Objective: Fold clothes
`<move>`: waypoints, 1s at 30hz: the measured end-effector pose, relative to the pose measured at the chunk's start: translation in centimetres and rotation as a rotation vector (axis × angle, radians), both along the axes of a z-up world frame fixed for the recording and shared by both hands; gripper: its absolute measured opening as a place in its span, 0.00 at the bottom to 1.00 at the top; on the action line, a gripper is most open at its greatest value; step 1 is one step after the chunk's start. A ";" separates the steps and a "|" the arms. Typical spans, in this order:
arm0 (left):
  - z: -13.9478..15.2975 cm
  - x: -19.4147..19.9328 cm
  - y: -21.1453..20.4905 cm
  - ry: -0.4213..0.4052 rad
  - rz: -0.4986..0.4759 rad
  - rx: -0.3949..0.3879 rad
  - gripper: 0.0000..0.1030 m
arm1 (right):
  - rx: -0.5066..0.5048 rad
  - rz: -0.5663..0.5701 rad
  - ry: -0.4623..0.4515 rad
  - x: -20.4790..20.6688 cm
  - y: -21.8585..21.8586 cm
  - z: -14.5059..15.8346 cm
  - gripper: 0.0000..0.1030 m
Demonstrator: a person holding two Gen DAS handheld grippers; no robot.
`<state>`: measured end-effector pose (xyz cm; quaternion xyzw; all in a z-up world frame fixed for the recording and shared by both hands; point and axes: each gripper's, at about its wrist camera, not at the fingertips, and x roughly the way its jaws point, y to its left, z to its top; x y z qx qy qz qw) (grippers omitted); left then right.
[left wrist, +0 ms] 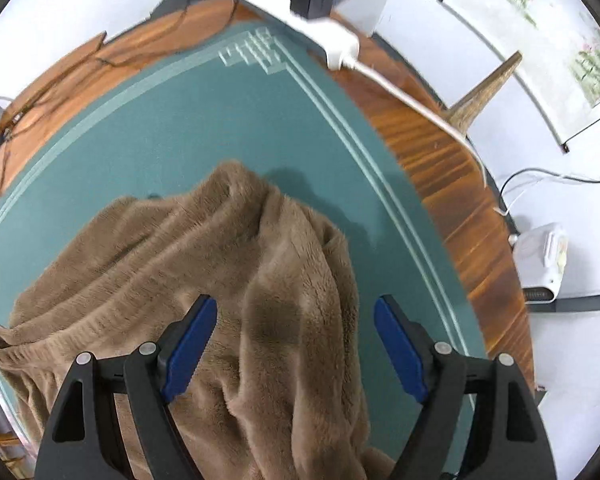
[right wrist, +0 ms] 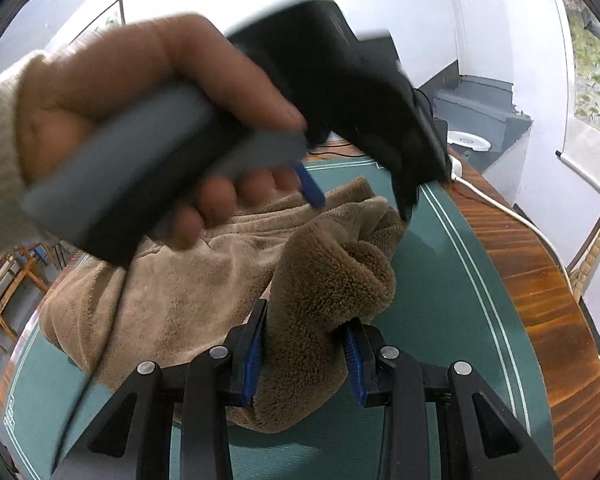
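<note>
- Up close, the right gripper (right wrist: 304, 344) has its blue-padded jaws pressed onto a thick bunched fold of the brown fleece garment (right wrist: 204, 280), lifting that fold off the surface.
- Spread wide, the left gripper (left wrist: 296, 344) holds nothing; its left pad hangs over the cloth and its right pad over bare mat.
- The garment (left wrist: 204, 264) is a plush tan-brown piece with a short fuzzy nap, heaped in soft ridges; a ribbed, elastic-looking band runs along one edge in the left wrist view.
- It lies crumpled on a teal mat (left wrist: 148, 128) with pale border lines and a stepped corner pattern, one side raised in the right gripper.
- The mat covers a reddish-brown wooden table (left wrist: 452, 184) with strong grain.
- A white power strip (left wrist: 304, 28) with a black adapter plugged in sits along the table's far edge, its cable trailing over the wood.
- Beyond the table are white walls, a hanging scroll painting (left wrist: 540, 40), and a small white heater (left wrist: 544, 264) on the floor.
- In the right wrist view the person's left hand (right wrist: 140, 92), in a cream ribbed sleeve, grips the left gripper's grey handle above the garment, blurred.
</note>
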<state>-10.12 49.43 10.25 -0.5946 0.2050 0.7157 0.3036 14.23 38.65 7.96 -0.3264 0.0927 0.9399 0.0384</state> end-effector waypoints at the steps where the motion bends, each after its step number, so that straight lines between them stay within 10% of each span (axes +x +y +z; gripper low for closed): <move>1: 0.4 -0.2 -0.2 0.014 0.003 0.001 0.82 | -0.002 0.000 -0.003 0.0 0.1 -0.2 0.36; 17: -4.4 0.2 2.1 -0.156 0.013 -0.110 0.86 | 0.023 0.026 -0.011 0.5 0.6 -0.5 0.36; 24: -6.1 0.2 3.3 -0.109 -0.035 -0.195 0.85 | 0.036 0.034 -0.008 0.6 0.1 -0.5 0.36; 27: -7.1 -0.2 3.3 -0.092 -0.044 -0.223 0.54 | 0.042 0.033 -0.009 0.7 0.0 -0.5 0.36; 30: -6.9 -0.6 2.6 -0.098 -0.041 -0.191 0.43 | 0.042 0.022 -0.009 1.0 0.1 -0.6 0.36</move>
